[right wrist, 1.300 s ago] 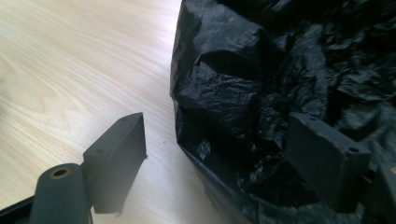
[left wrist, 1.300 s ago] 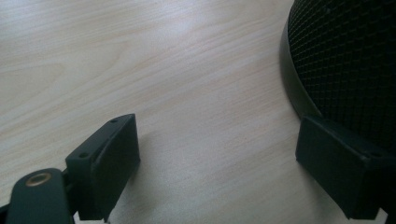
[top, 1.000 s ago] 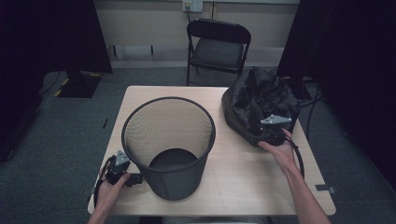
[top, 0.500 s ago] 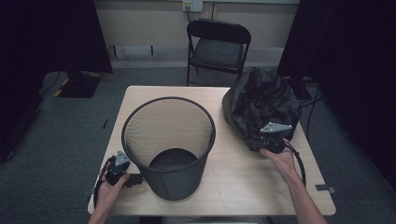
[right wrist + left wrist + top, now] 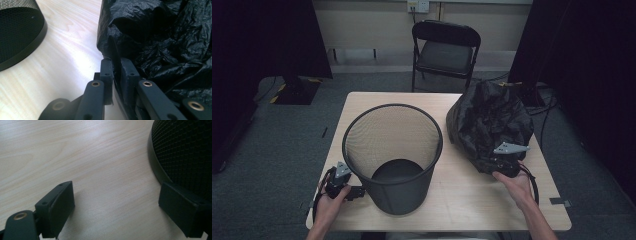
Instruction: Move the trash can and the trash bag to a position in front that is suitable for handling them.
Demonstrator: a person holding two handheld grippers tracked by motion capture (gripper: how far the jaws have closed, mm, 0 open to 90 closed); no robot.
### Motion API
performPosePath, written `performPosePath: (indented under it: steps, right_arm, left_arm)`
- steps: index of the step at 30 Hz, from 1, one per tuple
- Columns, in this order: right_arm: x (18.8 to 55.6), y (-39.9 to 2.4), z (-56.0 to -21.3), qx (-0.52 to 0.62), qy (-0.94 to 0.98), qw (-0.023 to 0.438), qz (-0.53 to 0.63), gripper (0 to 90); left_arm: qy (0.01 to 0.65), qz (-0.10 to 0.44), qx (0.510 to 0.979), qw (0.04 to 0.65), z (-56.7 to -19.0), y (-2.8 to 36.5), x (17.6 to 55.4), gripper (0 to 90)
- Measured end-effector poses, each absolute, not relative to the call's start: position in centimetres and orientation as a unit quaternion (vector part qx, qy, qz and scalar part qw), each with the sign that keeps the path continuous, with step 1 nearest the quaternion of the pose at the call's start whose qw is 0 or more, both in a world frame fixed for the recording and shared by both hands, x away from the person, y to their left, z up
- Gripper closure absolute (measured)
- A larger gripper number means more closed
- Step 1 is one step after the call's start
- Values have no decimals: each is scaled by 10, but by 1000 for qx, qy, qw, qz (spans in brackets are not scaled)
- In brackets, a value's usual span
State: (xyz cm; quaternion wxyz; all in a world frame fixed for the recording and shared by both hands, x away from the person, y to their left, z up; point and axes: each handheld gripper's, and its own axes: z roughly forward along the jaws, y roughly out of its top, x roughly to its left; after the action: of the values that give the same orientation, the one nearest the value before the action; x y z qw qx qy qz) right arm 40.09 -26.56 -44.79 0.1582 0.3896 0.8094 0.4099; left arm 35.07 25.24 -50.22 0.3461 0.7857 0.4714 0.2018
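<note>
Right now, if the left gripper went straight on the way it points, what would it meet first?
Probably the mesh wastebasket. The left gripper is open over bare table, and the basket's base curves in just beyond its right-hand jaw. The middle of the gap looks free a short way, though depth is unclear.

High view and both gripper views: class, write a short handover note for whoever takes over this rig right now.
Right gripper: jaws have just been closing, now pinching a fold of the black plastic bag at its near edge.
Left gripper: open, on the table beside the mesh bin, one jaw by its base.
Done: bag gripped.
Left: bag probably goes into the upright bin; steady the bin first.
</note>
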Motion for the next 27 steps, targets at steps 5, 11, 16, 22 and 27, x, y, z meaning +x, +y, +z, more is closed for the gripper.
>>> performPosePath:
  steps: [5, 11, 16, 22, 27]
  right_arm:
    - [386, -265, -448, 386, 812, 156, 410, 828]
    - [363, -261, -449, 372, 817, 132, 419, 834]
    - [344, -259, -452, 366, 818, 117, 427, 838]
    - [325, -254, -453, 357, 826, 113, 422, 837]
    - [306, -248, -455, 350, 833, 107, 416, 825]
  left_arm:
    - [472, 203, 785, 346, -502, 252, 351, 127]
    - [477, 205, 783, 343, -502, 251, 350, 125]
    - [478, 205, 783, 342, -502, 251, 350, 125]
    - [478, 205, 782, 343, -502, 251, 351, 125]
    - [478, 205, 783, 343, -502, 251, 351, 125]
